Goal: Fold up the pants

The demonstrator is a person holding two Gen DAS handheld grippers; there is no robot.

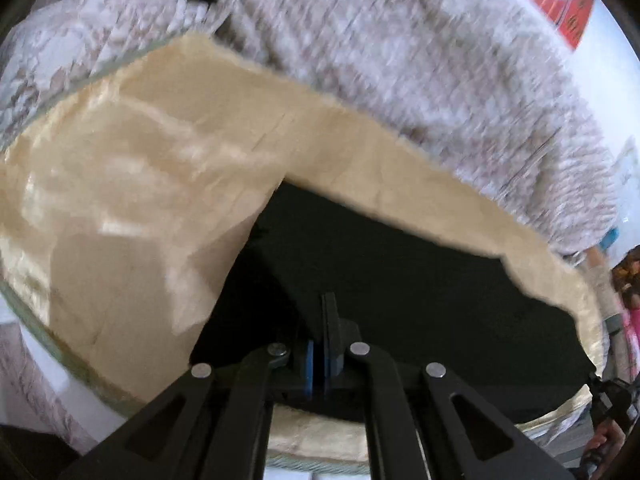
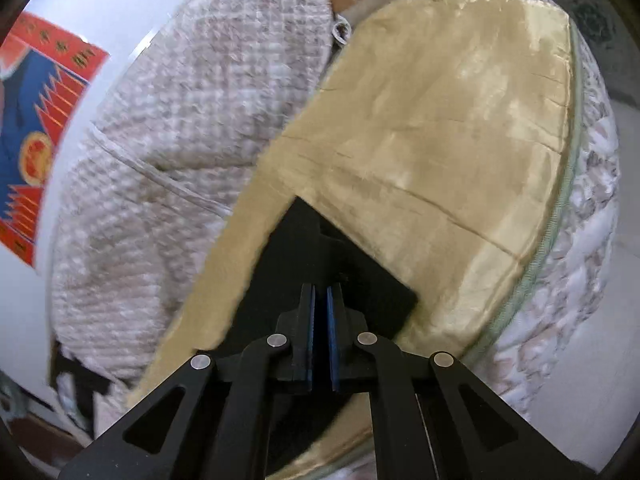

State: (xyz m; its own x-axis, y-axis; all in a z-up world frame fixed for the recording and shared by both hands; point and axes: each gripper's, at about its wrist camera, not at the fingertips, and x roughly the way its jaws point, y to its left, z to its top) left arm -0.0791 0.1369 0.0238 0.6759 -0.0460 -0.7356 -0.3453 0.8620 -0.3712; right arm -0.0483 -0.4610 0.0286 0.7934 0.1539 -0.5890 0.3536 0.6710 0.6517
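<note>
Flanking golden mat (image 2: 440, 152): quilted blanket (image 2: 192, 128)

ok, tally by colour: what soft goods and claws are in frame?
Black pants: 1
Tan satin cover: 1
Pale quilted blanket: 1
Black claws, left and right, both shut on the pants: 2
Total: 5

Both wrist cameras look steeply down, close over the same tan mat (image 1: 140, 208) and quilt (image 2: 180, 120).
</note>
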